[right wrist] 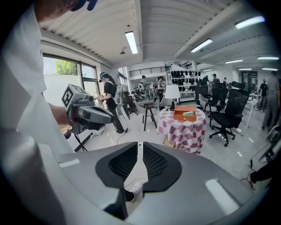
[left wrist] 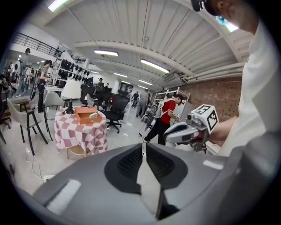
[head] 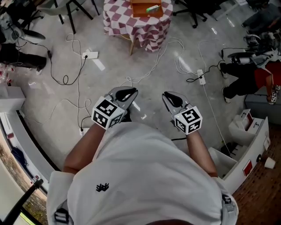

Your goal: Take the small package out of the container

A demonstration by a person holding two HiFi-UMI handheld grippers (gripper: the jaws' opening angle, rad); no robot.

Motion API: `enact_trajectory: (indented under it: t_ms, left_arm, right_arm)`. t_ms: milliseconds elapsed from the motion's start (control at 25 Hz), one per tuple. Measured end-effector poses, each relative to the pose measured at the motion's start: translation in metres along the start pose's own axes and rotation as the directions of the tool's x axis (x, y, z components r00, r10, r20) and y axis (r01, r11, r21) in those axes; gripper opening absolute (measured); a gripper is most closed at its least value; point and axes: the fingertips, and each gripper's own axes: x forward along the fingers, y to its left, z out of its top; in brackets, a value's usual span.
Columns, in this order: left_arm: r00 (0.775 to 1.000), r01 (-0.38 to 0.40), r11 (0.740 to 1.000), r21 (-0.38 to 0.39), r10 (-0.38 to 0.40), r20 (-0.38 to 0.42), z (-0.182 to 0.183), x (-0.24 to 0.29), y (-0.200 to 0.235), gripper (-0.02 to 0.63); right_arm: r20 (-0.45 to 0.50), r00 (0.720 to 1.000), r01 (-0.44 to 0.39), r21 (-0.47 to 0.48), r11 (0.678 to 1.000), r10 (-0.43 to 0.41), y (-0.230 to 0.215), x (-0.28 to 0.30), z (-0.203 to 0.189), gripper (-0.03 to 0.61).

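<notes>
An orange open container (head: 146, 9) stands on a round table with a red-and-white checked cloth (head: 118, 19), far ahead of me across the floor. A small green package (head: 153, 8) lies inside it; both gripper views also show the container (left wrist: 88, 115) (right wrist: 185, 113). I hold both grippers close to my body, well short of the table. The left gripper (head: 127, 93) (left wrist: 142, 143) has its jaws together and holds nothing. The right gripper (head: 168, 96) (right wrist: 140, 143) shows a narrow gap between its tips, with nothing in it.
Cables and a power strip (head: 90, 55) lie on the concrete floor between me and the table. White shelving (head: 246, 145) stands at my right, and a person in red (head: 254, 79) is beyond it. A black office chair (right wrist: 226, 115) and a stool (right wrist: 148, 112) flank the table.
</notes>
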Motion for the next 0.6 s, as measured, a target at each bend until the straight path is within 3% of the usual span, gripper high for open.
enact_trajectory:
  t_ms: [280,600]
  left_arm:
    - [1.0,0.027,0.998,0.053,-0.026,-0.013,0.052,0.009,0.097,0.081]
    - [0.995,-0.097,0.993,-0.068,0.098,0.012,0.066,0.008,0.179,0.06]
  right_arm:
    - [-0.014,0.999,0.033,-0.081,0.996,-0.035,-0.058,0.093,0.08,0.028]
    - [-0.107,0.994,-0.052,-0.188,0.981,0.032,-0.126,0.183,0.117,0.041]
